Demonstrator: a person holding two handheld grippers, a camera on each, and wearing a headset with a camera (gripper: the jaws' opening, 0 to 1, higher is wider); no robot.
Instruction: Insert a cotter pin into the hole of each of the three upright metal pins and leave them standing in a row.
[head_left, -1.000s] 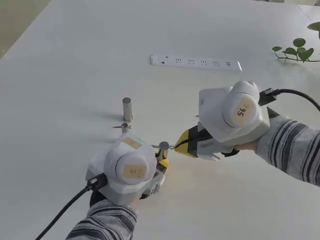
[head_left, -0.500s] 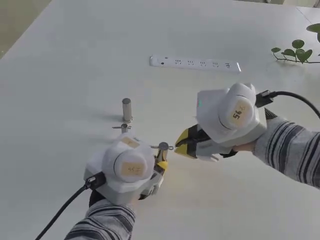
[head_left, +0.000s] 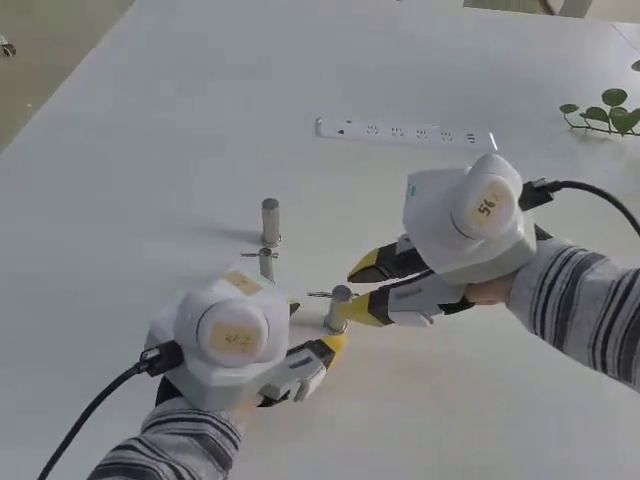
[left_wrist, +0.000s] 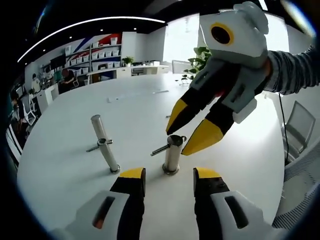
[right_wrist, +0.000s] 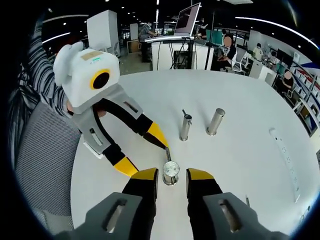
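Observation:
Three upright metal pins stand in a row on the white table (head_left: 150, 150). The far pin (head_left: 270, 220) (left_wrist: 96, 127) (right_wrist: 216, 121) is bare. The middle pin (head_left: 266, 263) (left_wrist: 108, 156) (right_wrist: 185, 127) carries a cotter pin (left_wrist: 96, 147). The near pin (head_left: 339, 309) (left_wrist: 172, 154) (right_wrist: 171, 171) has a cotter pin (head_left: 322, 294) (left_wrist: 161, 149) through its top. My right gripper (head_left: 357, 290) (right_wrist: 171, 176) (left_wrist: 182, 137) is open, its jaws straddling the near pin's top. My left gripper (head_left: 312, 328) (left_wrist: 170, 175) (right_wrist: 141, 151) is open just short of that pin's base.
A white power strip (head_left: 405, 133) (right_wrist: 285, 150) lies farther back on the table. A green plant sprig (head_left: 605, 108) sits at the far right edge. Cables trail from both grippers toward me. Bare tabletop stretches left of the pins.
My right gripper, shut on the cotter pin's loop a second ago, has opened. My left gripper has let go of the near pin and drawn back. The head camera shifted.

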